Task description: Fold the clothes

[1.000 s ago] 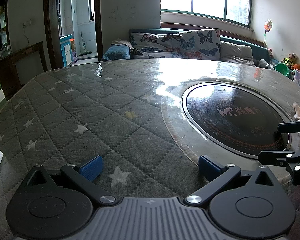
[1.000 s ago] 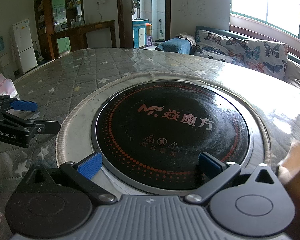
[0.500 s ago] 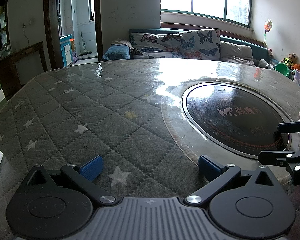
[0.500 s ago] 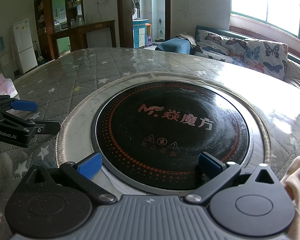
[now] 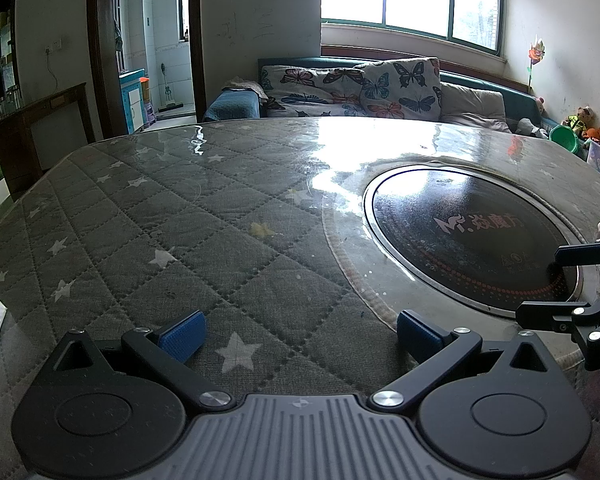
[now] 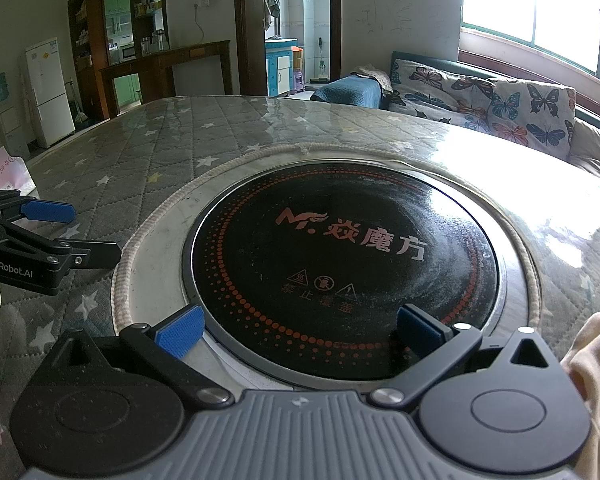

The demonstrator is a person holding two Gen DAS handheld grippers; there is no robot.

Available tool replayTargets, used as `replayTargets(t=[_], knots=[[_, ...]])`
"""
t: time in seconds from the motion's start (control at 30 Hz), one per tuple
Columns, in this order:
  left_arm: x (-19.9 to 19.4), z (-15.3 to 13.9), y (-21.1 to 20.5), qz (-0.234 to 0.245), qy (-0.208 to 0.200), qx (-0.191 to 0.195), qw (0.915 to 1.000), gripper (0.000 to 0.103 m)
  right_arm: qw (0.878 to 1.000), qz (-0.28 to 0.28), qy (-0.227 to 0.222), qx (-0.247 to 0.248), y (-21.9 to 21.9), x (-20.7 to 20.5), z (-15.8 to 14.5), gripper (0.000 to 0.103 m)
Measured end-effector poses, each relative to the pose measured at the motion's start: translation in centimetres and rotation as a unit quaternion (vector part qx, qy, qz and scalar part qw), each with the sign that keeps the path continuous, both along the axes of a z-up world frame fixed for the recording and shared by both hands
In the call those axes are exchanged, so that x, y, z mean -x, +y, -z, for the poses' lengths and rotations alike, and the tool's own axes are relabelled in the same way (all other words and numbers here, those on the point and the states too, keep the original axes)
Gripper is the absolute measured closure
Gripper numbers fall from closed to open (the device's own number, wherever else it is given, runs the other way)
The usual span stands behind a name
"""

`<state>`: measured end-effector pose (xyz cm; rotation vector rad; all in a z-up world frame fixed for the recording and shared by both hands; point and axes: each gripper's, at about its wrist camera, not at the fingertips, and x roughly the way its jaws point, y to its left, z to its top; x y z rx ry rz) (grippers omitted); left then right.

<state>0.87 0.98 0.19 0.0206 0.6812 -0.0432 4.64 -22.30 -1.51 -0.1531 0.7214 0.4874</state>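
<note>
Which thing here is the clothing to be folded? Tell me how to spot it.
Start at the round table with its quilted grey star-patterned cover and the black cooktop sunk in its middle. Look to the right of the cooktop, at the table's near edge: the pale cream cloth bunched there is it, the only soft, plain, light-coloured thing on the table.

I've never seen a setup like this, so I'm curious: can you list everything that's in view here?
Table: one, grey quilted cover with white stars, fills the foreground.
Hotplate: one, black with orange dots, set into the table.
Cloth: one, cream, at the table's right edge.
Sofa: one, butterfly-print cushions, under the window.
Fridge: one, white, far left.
Bag: one, pink, left of the table.
Left gripper: black with blue pads, open, over the cover.
Right gripper: same, open, over the hotplate.
</note>
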Motion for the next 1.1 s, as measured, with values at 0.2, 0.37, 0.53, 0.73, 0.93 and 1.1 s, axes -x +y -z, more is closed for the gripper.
replayTargets(t=[0.2, 0.37, 0.53, 0.73, 0.93, 1.1], knots=[[0.01, -0.03, 0.07, 0.0, 0.0, 0.001, 1.0, 0.0, 1.0, 0.0, 0.0, -0.001, 0.1, 0.05, -0.02, 0.0], [0.01, 0.0, 0.07, 0.0, 0.0, 0.0, 1.0, 0.0, 1.0, 0.0, 0.0, -0.001, 0.14, 0.14, -0.09, 0.0], [0.0, 0.0, 0.07, 0.0, 0.0, 0.0, 1.0, 0.0, 1.0, 0.0, 0.0, -0.001, 0.16, 0.17, -0.1, 0.0], [0.0, -0.01, 0.11, 0.0, 0.0, 0.0, 1.0, 0.0, 1.0, 0.0, 0.0, -0.001, 0.14, 0.13, -0.09, 0.0], [0.0, -0.02, 0.3, 0.0, 0.0, 0.0, 1.0, 0.0, 1.0, 0.0, 0.0, -0.001, 0.14, 0.12, -0.08, 0.0], [0.02, 0.02, 0.43, -0.001, 0.0, 0.001, 1.0, 0.0, 1.0, 0.0, 0.0, -0.001, 0.16, 0.12, -0.08, 0.0]])
